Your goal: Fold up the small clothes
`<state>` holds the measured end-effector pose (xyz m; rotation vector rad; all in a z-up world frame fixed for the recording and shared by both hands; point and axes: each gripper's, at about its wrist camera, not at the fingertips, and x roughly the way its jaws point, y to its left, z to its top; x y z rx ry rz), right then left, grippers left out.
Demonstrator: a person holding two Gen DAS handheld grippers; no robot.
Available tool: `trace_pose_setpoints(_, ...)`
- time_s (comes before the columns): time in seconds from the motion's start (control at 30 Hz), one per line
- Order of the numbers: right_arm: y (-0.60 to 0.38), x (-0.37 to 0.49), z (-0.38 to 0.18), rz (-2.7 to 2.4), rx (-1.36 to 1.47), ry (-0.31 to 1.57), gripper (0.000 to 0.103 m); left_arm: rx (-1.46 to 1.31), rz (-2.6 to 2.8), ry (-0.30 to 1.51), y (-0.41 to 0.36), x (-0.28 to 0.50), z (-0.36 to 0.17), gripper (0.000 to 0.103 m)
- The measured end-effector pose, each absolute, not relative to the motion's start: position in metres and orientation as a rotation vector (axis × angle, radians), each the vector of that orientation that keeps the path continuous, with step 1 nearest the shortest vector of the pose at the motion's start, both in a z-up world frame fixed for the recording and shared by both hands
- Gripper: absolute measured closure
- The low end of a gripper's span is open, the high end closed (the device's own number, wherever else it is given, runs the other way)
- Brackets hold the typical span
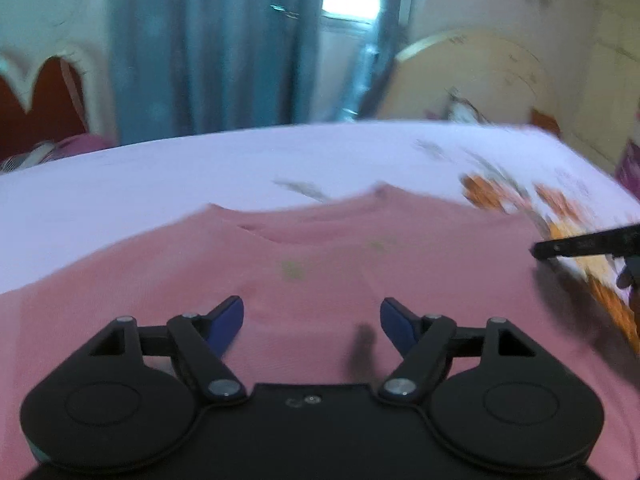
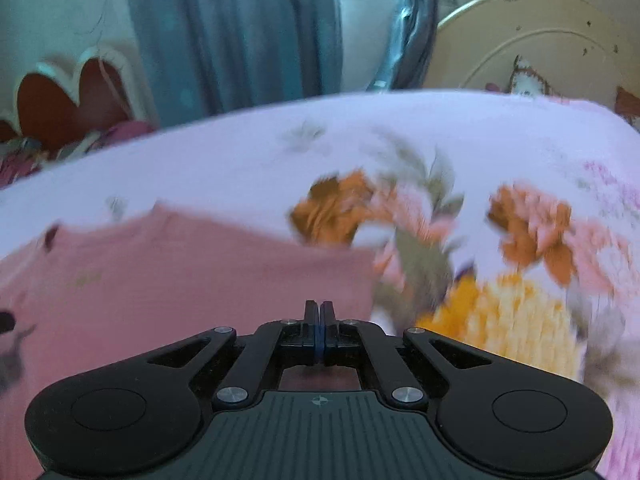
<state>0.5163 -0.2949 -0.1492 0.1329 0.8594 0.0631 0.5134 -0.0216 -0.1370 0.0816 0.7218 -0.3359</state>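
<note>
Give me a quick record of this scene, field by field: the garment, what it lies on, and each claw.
garment: pink top, spread flat, neckline away from the cameras
surface: floral bedsheet
left claw: open, above the top, nothing between its fingers
right claw: shut, over the top's right edge; whether it pinches cloth cannot be told
background: blue curtain

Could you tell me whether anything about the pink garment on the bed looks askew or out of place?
Nothing stands out. The pink garment lies spread fairly flat on the floral bedsheet, with only a shallow crease below its neckline. Both views are motion-blurred, so fine wrinkles or stains cannot be judged.
</note>
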Motion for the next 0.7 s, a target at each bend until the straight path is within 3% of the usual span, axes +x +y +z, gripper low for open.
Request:
trace_pose_setpoints(0.27, -0.285, 0.430, -0.148, 0.023, 0.085, 0.837, 0.103, 0.076, -0.312, 0.774, -0.018, 0.472, -0.154, 0.031)
trace_pose_setpoints(0.7, -0.226, 0.411, -0.135, 0.107, 0.104, 0.795, 0.103, 0.062, -0.329, 0.742, -0.041, 0.460, -0.142, 0.030)
